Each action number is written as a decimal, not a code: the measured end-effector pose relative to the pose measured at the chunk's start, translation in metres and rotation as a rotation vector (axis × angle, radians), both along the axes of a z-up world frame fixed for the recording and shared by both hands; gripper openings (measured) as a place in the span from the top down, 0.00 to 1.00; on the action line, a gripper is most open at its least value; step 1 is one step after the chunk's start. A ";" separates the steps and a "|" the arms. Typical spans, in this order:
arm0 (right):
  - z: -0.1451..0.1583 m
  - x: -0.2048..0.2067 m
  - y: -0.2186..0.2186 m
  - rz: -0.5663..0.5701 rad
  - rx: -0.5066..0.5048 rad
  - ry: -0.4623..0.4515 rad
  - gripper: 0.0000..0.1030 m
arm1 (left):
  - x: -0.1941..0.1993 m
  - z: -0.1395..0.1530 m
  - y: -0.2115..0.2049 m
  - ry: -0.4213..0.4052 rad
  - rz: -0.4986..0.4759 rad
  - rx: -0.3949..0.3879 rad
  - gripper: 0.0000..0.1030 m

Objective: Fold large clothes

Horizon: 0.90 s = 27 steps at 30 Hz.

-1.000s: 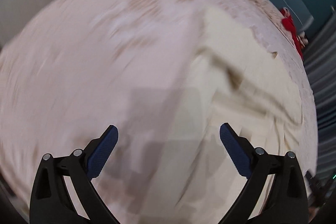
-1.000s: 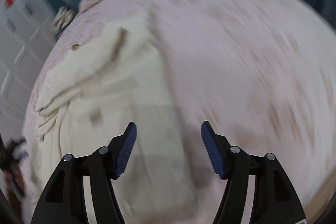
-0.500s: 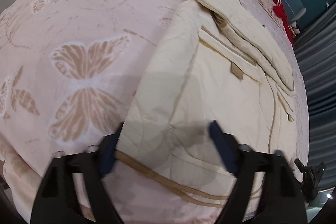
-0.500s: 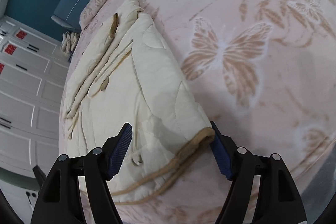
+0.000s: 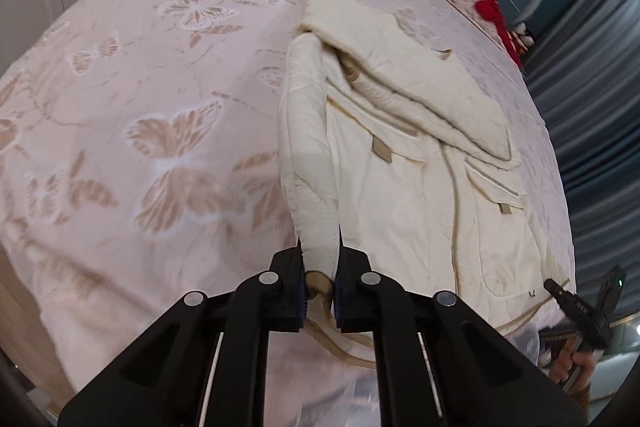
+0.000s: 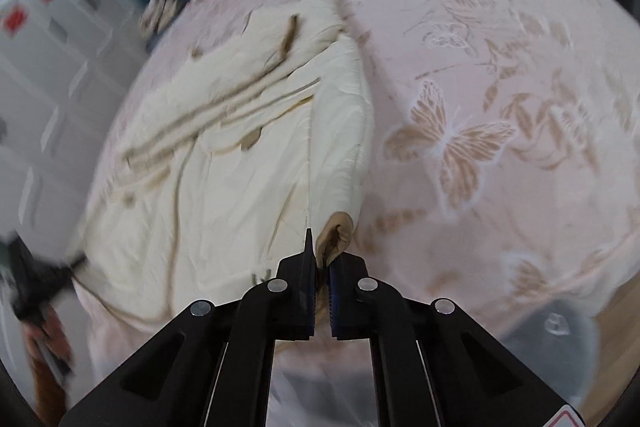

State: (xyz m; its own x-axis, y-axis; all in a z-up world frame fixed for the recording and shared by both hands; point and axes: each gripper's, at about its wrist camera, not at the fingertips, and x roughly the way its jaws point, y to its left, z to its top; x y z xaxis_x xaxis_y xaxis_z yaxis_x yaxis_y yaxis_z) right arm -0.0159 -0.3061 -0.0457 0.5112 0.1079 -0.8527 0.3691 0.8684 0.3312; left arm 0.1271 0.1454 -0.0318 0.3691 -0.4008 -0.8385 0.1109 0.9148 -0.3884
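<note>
While your left tool [image 5: 320, 287] sits at the bottom centre of its view, its jaws have just closed and now pinch the tan-trimmed hem corner of the cream quilted coat [image 5: 400, 163], the fabric rising in a narrow fold between the blue pads. Your right tool [image 6: 322, 287] has likewise just closed, and it grips the other tan-edged hem corner, bunched just above its pads. You have the coat spread on the bed, on a pink bedspread [image 5: 160, 131] woven with tan butterflies; in the left view it fills the centre and right of the frame, with a sleeve folded across its upper part and tan tabs on the pockets. In the right view the coat lies centre-left, blurred. A red item [image 5: 496, 19] lies at the upper right of the left view. White cabinet doors [image 6: 44, 39] at the upper left of the right view carry red square stickers, too blurred to read. No brand or writing is legible on the coat.
</note>
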 end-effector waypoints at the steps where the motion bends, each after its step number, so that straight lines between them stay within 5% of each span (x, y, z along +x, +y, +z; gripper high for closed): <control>1: 0.002 -0.006 0.003 0.036 -0.023 0.026 0.96 | -0.012 0.006 0.006 0.007 -0.015 -0.005 0.92; 7: 0.012 -0.094 0.039 0.273 -0.053 0.241 0.96 | -0.101 0.032 0.048 0.096 -0.087 -0.018 0.92; 11: 0.032 -0.146 0.063 0.314 -0.012 0.269 0.96 | -0.145 0.054 0.072 0.127 -0.047 -0.040 0.93; 20: 0.109 -0.107 0.028 0.158 -0.088 -0.019 0.96 | -0.107 0.108 0.062 -0.101 0.004 -0.041 0.94; 27: 0.119 -0.026 0.002 0.039 -0.093 -0.184 0.96 | -0.029 0.118 0.035 -0.230 0.016 0.021 0.94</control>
State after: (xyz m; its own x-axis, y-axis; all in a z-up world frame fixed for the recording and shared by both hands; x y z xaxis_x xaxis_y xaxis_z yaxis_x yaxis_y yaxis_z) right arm -0.0422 -0.3042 0.0735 0.6563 0.0554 -0.7524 0.2753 0.9109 0.3073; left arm 0.0978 0.1805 0.0862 0.5578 -0.3767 -0.7396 0.1802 0.9248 -0.3352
